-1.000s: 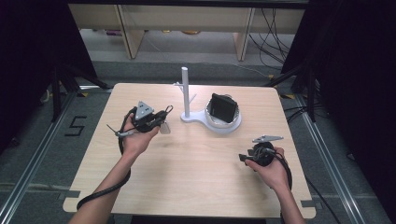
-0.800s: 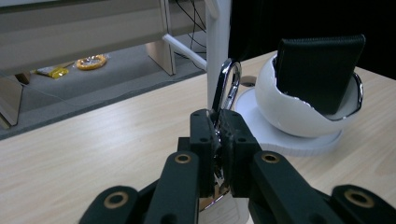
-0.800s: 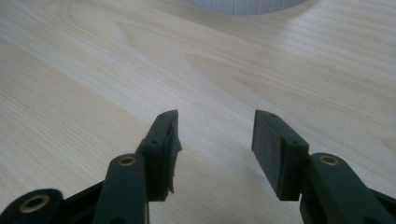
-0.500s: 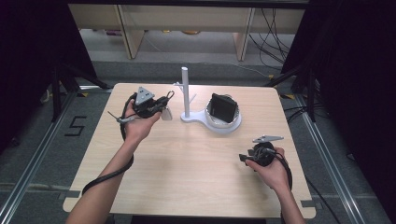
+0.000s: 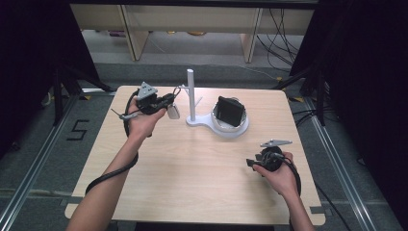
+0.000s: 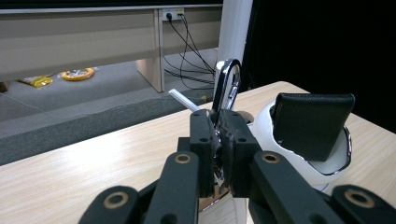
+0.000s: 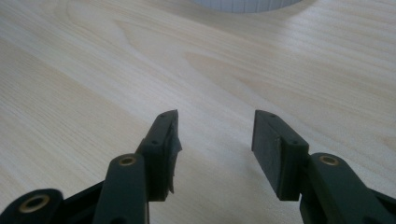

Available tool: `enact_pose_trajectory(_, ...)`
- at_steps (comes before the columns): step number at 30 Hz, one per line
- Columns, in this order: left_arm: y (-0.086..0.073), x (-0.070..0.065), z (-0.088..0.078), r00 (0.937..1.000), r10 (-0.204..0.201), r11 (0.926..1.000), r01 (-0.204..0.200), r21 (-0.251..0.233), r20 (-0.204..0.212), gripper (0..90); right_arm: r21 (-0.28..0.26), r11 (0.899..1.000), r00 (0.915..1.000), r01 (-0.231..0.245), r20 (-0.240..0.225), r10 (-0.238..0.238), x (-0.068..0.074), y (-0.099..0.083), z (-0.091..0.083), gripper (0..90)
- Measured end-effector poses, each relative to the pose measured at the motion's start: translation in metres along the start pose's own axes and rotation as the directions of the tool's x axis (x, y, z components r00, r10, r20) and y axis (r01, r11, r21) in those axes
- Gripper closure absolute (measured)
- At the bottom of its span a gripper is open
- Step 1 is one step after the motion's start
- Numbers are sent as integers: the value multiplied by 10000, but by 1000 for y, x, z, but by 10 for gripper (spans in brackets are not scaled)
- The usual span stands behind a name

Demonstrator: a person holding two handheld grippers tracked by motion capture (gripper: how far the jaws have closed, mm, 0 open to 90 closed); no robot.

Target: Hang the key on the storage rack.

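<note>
— So, nearest first: what is the right claw [image 5: 250, 162] doing?
— It sits low over the near right of the worktop [image 5: 192, 183], held in the right hand [image 5: 276, 173]. Its own view has the jaws spread wide with bare wood between them; a white curved edge is cut off at the top of that view.
— And farther back?
— A white stand [image 5: 226, 126] near the far middle, with a round dish at its right and an upright white post [image 5: 191, 94] at its left. A black wallet-like block [image 5: 229, 110] leans in the dish.
— The left claw [image 5: 169, 100]?
— Raised at the far left, just left of the post, in the left hand [image 5: 142, 120]. Its jaws are clamped on a shiny metal ring [image 6: 227, 86] that rises above the tips. A pale tag [image 5: 173, 112] hangs under it; what it is I cannot make out.
— Is the ring touching the post?
— Cannot tell; the jaws hide where it goes.
</note>
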State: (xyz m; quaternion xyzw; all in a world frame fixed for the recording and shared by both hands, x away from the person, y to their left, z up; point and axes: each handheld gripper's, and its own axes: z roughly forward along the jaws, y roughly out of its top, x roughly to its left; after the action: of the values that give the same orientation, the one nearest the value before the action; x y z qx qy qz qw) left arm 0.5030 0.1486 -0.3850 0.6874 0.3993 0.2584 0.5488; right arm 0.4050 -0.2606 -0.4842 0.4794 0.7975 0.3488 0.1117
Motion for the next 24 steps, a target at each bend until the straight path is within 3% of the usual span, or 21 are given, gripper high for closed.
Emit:
enact_pose_trajectory(3, 1, 0, -1, 10000, 36, 10000, -36, -33, 16, 834, -9, 10000, 10000, 26, -22, -26, 0, 0, 0, 520)
enact_pose_trajectory(9, 4, -2, -2, 9992, 212, 9998, -213, -26, -330, 835, -22, 10000, 9999, 28, -150, -28, 0, 0, 1, 520)
enact_pose_trajectory(12, 5, -2, -2, 9974, 322, 9995, -317, 84, -647, 834, 166, 9997, 9998, -201, -40, 201, 3, 0, 0, 520)
enact_pose_trajectory(15, 5, -2, -1, 9961, 265, 9996, -260, 71, -839, 834, 40, 10000, 10000, 39, 24, -40, 0, 0, 2, 521)
enact_pose_trajectory(24, 4, -7, 5, 9878, 563, 9981, -519, 343, -1452, 834, 181, 9997, 9998, -177, -103, 179, 1, 0, 0, 520)
